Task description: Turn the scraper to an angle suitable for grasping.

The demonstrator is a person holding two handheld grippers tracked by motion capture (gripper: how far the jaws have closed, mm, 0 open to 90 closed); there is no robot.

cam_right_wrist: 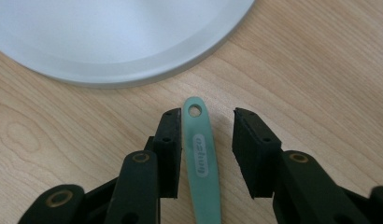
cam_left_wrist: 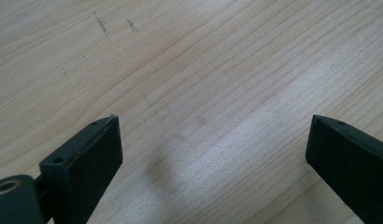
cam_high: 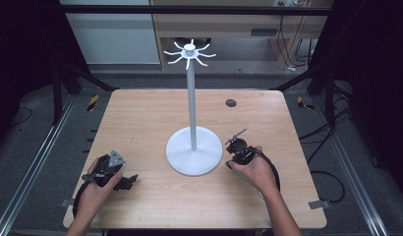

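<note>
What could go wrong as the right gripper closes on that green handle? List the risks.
1. The green handle lies against one jaw of the right gripper, off-centre, so closing may push it sideways or pinch it crookedly.
2. It lies flat on the table, so the jaws may scrape wood.
3. The white stand base sits just ahead, and a forward slip could bump it.

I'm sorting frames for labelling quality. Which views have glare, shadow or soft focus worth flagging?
High view: table evenly lit, dark surroundings, white stand clear but small. Left gripper view: a bright sheen on the wood between the left claw jaws, which look soft. Right gripper view: sharp on the green handle lying in the right claw, a faint shadow under the stand's base.
</note>
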